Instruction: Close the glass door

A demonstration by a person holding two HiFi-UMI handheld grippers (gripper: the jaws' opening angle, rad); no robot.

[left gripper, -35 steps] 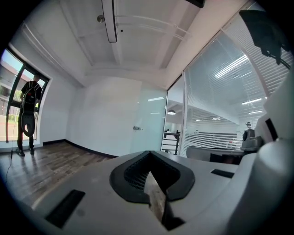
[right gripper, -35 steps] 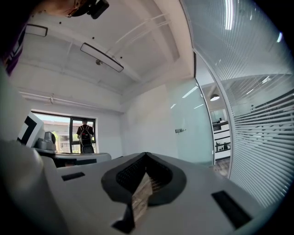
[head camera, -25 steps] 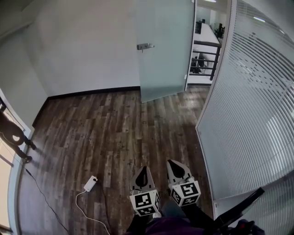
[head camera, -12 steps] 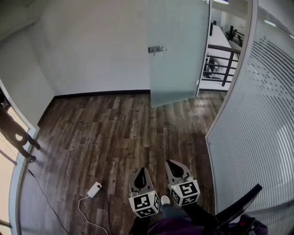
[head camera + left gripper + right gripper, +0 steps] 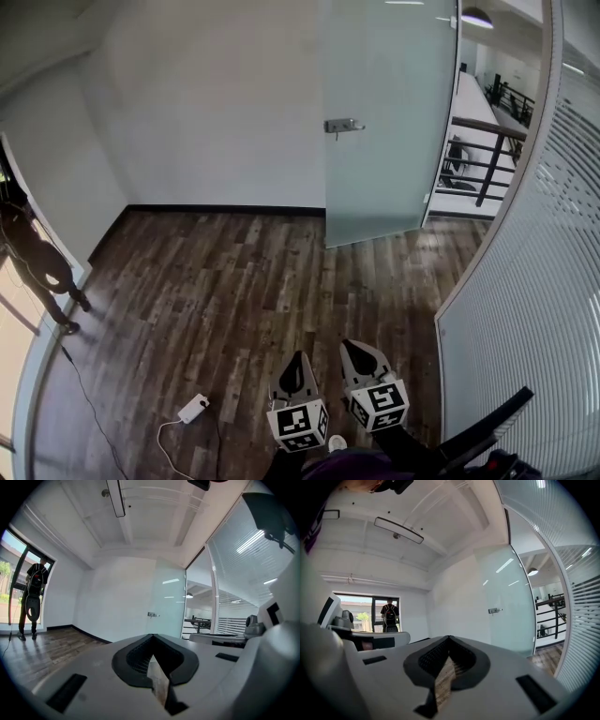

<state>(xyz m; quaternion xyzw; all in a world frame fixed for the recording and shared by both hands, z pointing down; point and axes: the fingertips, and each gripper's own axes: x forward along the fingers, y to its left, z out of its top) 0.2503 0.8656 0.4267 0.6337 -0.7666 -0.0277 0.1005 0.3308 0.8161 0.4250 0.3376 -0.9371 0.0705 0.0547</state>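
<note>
A white power adapter (image 5: 193,408) lies on the wood floor (image 5: 234,291), and a person (image 5: 37,267) stands by the left window (image 5: 7,347).

Two pale grey grippers with black tips
The left gripper (image 5: 299,358) and right gripper (image 5: 349,345) are pale grey with black ribbed pads (image 5: 136,658); each carries a white cube (image 5: 298,422) printed with black square marks; dark slots (image 5: 533,694) sit on top; purple clothes (image 5: 361,465) show below.

White walls (image 5: 206,112) border a dark plank floor (image 5: 234,281); curved partition (image 5: 525,309), seemingly slatted, right.
</note>
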